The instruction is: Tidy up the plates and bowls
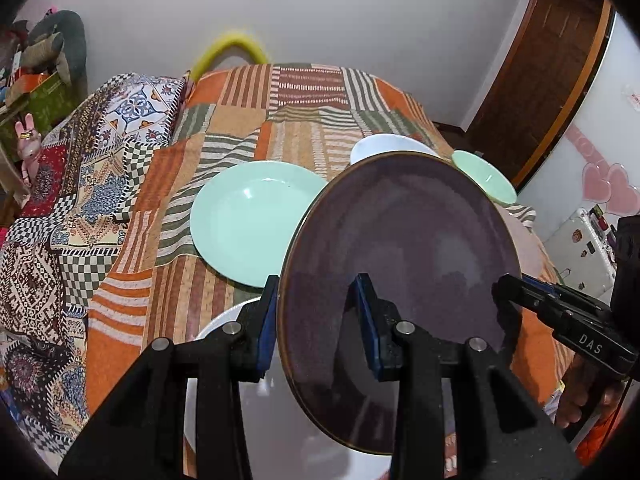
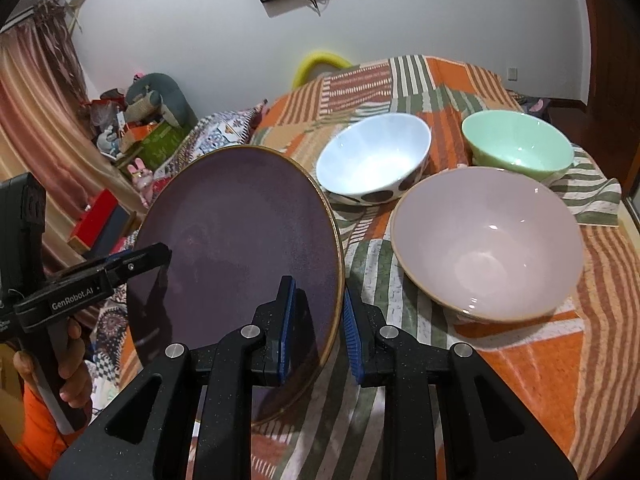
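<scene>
Purple plate (image 1: 400, 240) lifted, both grippers (image 1: 316, 320) (image 2: 316, 320) clamped on rim. Next: set on green plate (image 1: 248, 220), ten o'clock.

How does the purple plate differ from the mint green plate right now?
The purple plate is dark with a brownish rim; the mint green plate is pale and plain. The purple plate is held tilted off the bed, gripped by the left gripper and right gripper; the mint green plate lies flat. Both are round.
</scene>
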The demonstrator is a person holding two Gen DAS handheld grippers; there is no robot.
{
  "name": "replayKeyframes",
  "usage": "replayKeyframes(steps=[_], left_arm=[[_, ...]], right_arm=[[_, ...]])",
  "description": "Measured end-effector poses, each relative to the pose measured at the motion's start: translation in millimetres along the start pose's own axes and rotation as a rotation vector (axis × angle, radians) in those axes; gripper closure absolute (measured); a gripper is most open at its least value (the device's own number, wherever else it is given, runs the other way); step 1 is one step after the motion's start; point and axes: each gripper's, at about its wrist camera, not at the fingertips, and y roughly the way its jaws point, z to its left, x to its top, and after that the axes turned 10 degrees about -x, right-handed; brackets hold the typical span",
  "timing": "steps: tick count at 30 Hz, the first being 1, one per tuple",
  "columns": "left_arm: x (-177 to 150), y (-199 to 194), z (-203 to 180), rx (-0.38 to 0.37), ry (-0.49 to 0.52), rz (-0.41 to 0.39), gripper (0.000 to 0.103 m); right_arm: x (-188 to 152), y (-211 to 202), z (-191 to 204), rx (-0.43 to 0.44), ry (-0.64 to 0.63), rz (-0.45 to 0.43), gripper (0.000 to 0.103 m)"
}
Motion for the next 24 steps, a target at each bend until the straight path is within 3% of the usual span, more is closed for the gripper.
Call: replayKeyframes(steps=[9,24], left_arm=[[-15,-25,-34,0.009,0.036,-0.015,0.067],[-46,-23,-80,-0.03,0.08,0.04,0.067]], right_arm=[[-12,-25,-9,0.004,-0.003,-0.036,0.081],[-40,-52,-41,-0.034,0.03,-0.04,0.081]])
